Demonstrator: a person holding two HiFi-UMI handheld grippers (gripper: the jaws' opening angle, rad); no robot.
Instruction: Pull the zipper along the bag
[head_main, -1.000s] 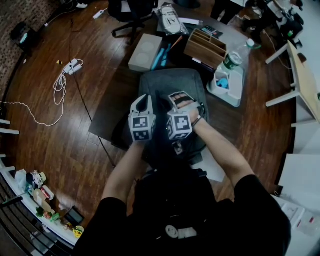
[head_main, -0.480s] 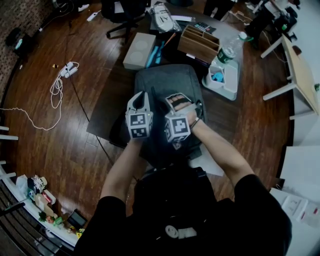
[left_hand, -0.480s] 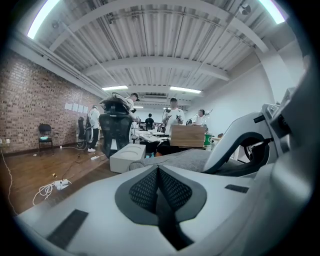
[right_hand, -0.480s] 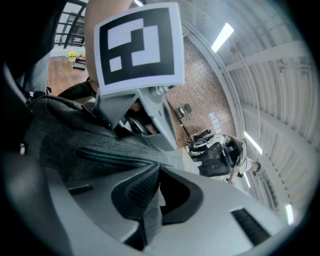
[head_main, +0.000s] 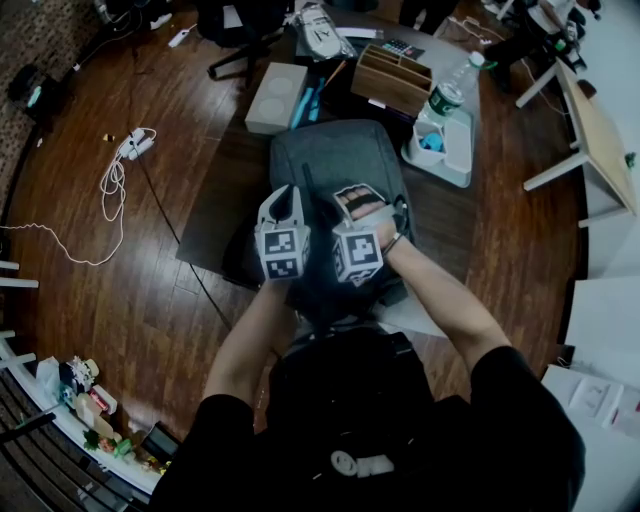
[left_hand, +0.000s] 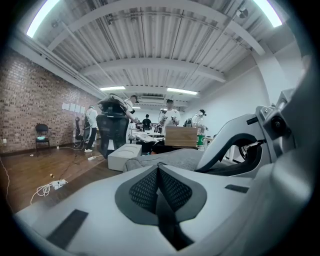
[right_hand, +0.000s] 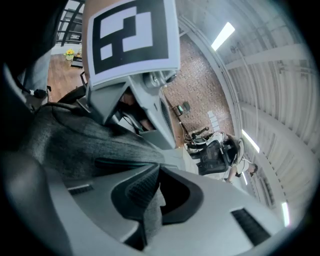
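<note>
Right gripper (right_hand: 155, 175) is clamping down, its jaws pressing together on a strip of grey fabric (right_hand: 151, 210) that is running up between the pads. I cannot tell whether that strip is the zipper's pull or just a fold of the bag. Just past those jaws, grey bag cloth is filling the lower left of the right gripper view, and the left gripper's marker cube (right_hand: 131, 37) is looming above it, so the right one is aiming across toward its partner. Left gripper (left_hand: 159, 169) is sitting with its jaws closed pad to pad, nothing showing between them, and it is looking out along the bag (left_hand: 172, 159) toward the far end. From the head view, both grippers are working side by side, almost touching, over the half of the bag (head_main: 335, 160) nearer the person. The left one (head_main: 287, 200) is over the bag's left edge and the right one (head_main: 352, 203) over its middle. The bag is lying flat on the dark table (head_main: 222, 200), its long axis running straight away from the person, with its rounded far end pointing at the wooden organiser (head_main: 390, 78). A white box (head_main: 275, 97) is sitting beyond the bag's far left corner. A white tray (head_main: 445, 148) and a water bottle (head_main: 447, 92) are standing off its far right corner.
</note>
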